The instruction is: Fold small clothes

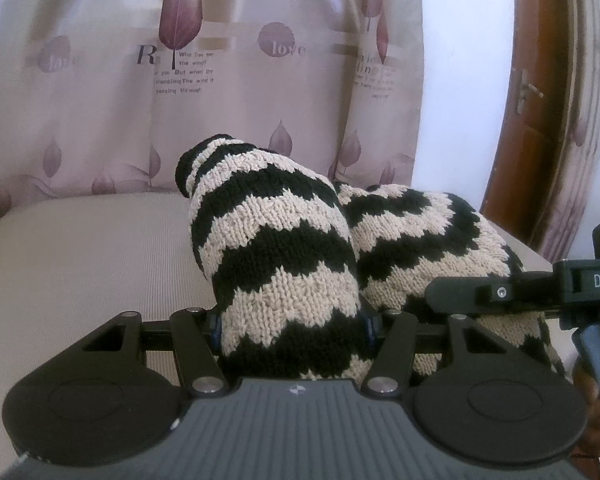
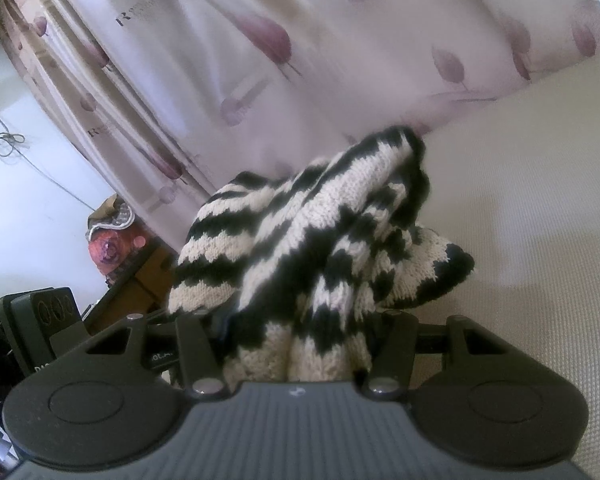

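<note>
A knitted garment [image 1: 276,240] with black and cream zigzag stripes is bunched up over a beige cushioned surface [image 1: 80,248]. In the left wrist view my left gripper [image 1: 292,328] is shut on a thick fold of it, and the knit fills the gap between the fingers. The right gripper's black body [image 1: 500,292] reaches in from the right edge, its tip pressed into the same garment. In the right wrist view my right gripper [image 2: 296,332] is shut on another bunched fold of the garment [image 2: 300,220]. Both sets of fingertips are hidden by the fabric.
A pale curtain [image 1: 180,80] printed with purple leaves hangs behind the surface. A brown wooden door [image 1: 532,120] stands at the right. The right wrist view shows a wooden piece of furniture with a pink item [image 2: 112,248] and a white wall at the left. A hand [image 1: 596,400] holds the right gripper.
</note>
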